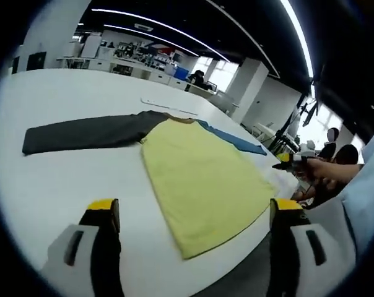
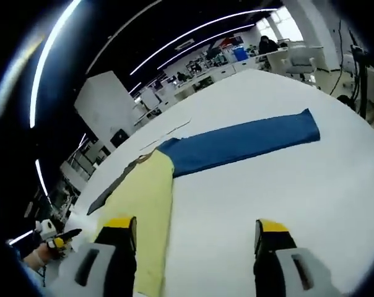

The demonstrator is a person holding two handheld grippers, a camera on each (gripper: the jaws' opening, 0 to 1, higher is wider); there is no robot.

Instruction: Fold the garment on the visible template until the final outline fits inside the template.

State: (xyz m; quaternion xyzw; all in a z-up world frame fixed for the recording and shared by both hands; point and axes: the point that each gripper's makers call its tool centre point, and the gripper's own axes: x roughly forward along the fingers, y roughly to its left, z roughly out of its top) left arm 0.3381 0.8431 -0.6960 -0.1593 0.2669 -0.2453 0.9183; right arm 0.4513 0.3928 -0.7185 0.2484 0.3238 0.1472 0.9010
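Two claws, left and right, I hold spread wide, gripping nothing, above the white bench. The yellow-bodied cloth shirt, one sleeve grey, one blue, lies flat there.

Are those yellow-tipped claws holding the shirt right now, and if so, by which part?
No, nothing is held. The left gripper and right gripper both stand open above the white table, apart from the shirt, which lies flat with sleeves spread.
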